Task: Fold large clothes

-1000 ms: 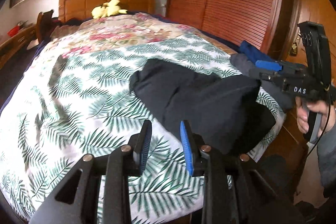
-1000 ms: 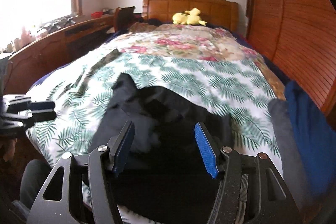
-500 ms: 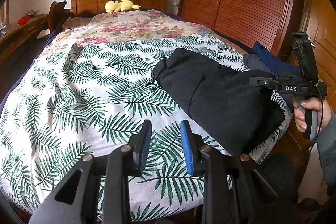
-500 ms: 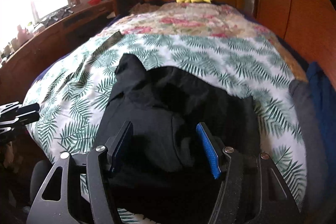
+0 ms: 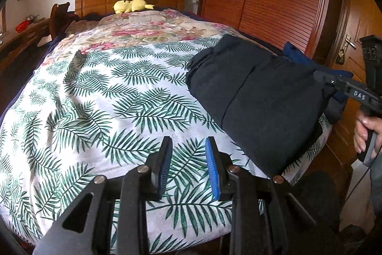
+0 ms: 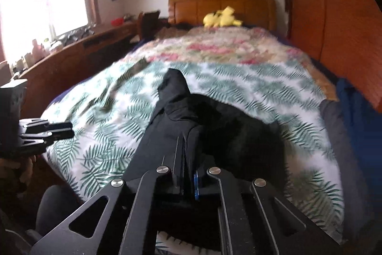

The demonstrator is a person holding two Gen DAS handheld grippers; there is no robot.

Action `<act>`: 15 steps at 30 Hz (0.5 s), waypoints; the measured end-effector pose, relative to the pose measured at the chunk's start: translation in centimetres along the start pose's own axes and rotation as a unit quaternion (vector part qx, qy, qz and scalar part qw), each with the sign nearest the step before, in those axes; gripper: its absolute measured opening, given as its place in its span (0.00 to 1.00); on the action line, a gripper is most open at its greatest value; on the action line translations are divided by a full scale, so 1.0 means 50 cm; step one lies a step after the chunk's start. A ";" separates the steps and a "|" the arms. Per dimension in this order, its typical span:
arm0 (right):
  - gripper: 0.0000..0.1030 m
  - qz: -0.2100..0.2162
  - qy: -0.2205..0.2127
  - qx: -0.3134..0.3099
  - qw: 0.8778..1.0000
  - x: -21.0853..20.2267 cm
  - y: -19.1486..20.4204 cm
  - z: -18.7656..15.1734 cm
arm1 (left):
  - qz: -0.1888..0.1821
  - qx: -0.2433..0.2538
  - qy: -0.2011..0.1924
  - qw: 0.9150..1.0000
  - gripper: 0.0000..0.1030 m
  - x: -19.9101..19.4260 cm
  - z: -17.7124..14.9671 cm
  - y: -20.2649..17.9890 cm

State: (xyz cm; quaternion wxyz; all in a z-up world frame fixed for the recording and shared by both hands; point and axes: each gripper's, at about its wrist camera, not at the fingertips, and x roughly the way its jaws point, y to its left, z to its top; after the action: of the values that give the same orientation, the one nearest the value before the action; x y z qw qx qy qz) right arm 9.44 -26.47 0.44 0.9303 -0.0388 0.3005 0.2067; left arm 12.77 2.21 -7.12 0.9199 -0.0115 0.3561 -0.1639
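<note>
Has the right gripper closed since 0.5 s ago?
Yes. The right gripper, then open over the garment on the bed, is now shut on it.

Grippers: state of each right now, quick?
Left gripper: open, empty, over the bedspread.
Right gripper: shut on the dark garment.

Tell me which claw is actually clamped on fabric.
The right claw: its fingers are pinched together on the black garment. The left claw hangs open over the palm-print bedspread, holding nothing.
</note>
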 end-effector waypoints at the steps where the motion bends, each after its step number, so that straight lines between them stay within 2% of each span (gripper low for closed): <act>1: 0.02 -0.011 -0.008 0.001 1.000 -0.014 -0.008 -0.001 | -0.001 0.002 0.000 1.000 0.26 0.002 0.001 -0.004; 5: 0.02 -0.046 -0.014 0.011 0.999 -0.039 -0.049 -0.013 | -0.007 0.006 0.001 1.000 0.26 0.009 0.004 -0.019; 8: 0.02 -0.066 -0.003 0.025 0.997 -0.047 -0.088 -0.034 | -0.010 0.008 0.003 1.000 0.26 0.014 0.005 -0.025; 12: 0.02 -0.119 0.041 0.032 0.992 -0.025 -0.140 -0.097 | -0.011 0.011 0.008 1.000 0.26 0.019 0.003 -0.028; 15: 0.02 -0.133 0.090 0.058 0.985 0.016 -0.178 -0.156 | -0.010 0.012 0.011 1.000 0.26 0.023 0.001 -0.028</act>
State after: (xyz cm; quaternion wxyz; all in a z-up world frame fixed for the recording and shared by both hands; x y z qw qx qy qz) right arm 9.42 -35.85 -6.85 0.9193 -0.0429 0.3867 0.0587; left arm 13.21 0.52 -7.62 0.9141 -0.0025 0.3645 -0.1775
